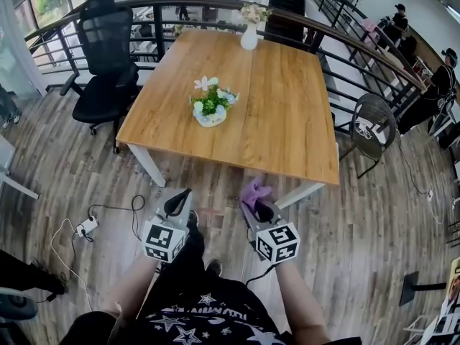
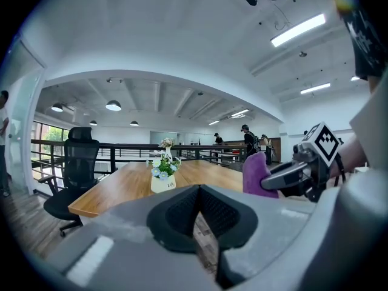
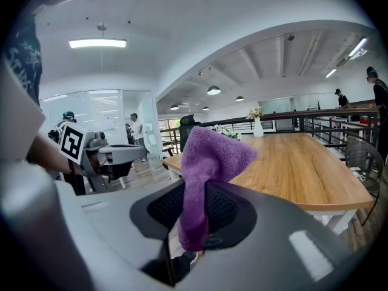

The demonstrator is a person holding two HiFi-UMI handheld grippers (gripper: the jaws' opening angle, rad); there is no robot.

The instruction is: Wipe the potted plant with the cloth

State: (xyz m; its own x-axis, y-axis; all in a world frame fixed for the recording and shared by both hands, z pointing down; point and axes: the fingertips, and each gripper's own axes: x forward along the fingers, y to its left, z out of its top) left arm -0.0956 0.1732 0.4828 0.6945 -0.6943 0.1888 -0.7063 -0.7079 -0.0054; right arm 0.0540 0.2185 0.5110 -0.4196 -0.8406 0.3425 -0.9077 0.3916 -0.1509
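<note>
Cloth point(image 3: 209, 156) pinched in right gripper point(image 3: 194, 206) — left gripper point(image 2: 197, 218) pressed together, empty — potted plant point(image 1: 211, 105) mid-frame on table point(image 1: 287, 113).

Fleecy cloth point(image 3: 206, 162), seemingly matt wooden table point(image 1: 287, 106)

Shirt point(image 1: 194, 320): black, short sleeves, white stars and lettering; bottom centre of the head view.
Trousers point(image 1: 183, 264): black.
Left gripper point(image 1: 179, 202): light grey shell, rounded black tips, black ribbed pads point(image 2: 182, 214).
Right gripper point(image 1: 261, 211): same grey and black.
Cubes point(image 1: 164, 241): white faces, black square markers, one per gripper.
Cable point(image 1: 256, 277): thin, black, below the right cube.
</note>
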